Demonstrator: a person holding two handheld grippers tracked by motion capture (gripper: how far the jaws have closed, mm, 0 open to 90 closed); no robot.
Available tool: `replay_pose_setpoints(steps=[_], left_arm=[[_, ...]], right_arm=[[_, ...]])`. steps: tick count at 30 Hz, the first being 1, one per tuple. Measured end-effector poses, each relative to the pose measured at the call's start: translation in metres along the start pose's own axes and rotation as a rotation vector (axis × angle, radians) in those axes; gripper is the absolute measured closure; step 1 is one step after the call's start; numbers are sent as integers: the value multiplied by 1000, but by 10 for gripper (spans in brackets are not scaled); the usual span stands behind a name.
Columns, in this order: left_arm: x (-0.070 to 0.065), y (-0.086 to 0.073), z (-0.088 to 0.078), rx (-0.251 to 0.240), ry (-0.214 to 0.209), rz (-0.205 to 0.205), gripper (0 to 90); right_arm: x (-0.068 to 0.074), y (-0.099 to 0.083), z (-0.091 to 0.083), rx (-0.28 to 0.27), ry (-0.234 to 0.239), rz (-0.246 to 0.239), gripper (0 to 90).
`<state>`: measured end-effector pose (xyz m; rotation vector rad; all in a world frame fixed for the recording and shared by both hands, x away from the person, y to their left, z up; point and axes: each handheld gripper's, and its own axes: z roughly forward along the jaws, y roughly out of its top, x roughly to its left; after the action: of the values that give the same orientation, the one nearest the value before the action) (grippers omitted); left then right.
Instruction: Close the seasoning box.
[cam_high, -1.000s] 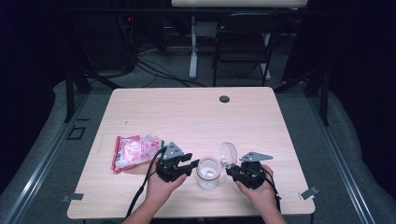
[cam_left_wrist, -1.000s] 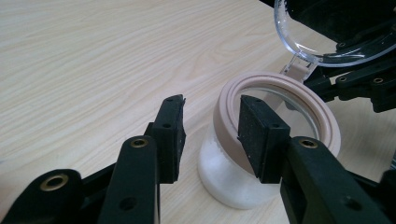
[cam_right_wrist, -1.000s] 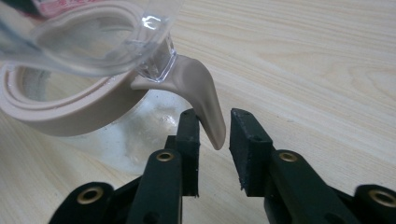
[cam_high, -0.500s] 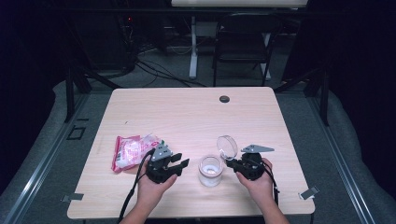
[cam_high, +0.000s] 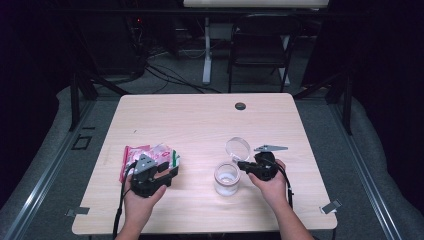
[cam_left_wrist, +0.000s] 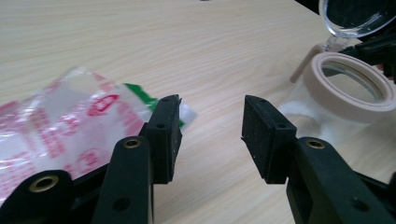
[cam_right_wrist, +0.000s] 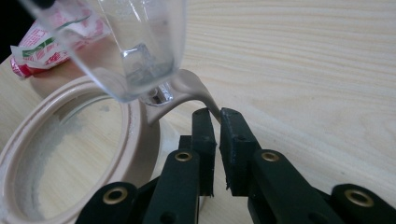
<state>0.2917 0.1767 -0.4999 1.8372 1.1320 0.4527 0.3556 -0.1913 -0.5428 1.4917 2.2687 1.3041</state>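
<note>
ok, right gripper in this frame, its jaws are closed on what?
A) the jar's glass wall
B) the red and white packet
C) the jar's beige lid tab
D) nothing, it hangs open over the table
C. In the right gripper view the right gripper pinches the beige tab that runs from the jar rim to its raised clear lid; the packet lies off by the left gripper.

One counter (cam_high: 200, 125). One clear jar (cam_high: 226, 178) with a beige rim, its one clear hinged lid (cam_high: 237, 148) flipped open. One red-and-white plastic packet (cam_high: 150, 155). Two hand-held grippers: left hand-held gripper (cam_high: 167, 175), right hand-held gripper (cam_high: 242, 165). One round dark cap (cam_high: 240, 106) set in the counter. One folding chair (cam_high: 260, 50) behind.
</note>
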Motion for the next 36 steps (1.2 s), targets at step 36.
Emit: replay_pose_setpoints(steps=[36], left_arm=[[12,-8,29,120,96,94,432]], right_arm=[[-2,-5,-13,2,-38,7,730]])
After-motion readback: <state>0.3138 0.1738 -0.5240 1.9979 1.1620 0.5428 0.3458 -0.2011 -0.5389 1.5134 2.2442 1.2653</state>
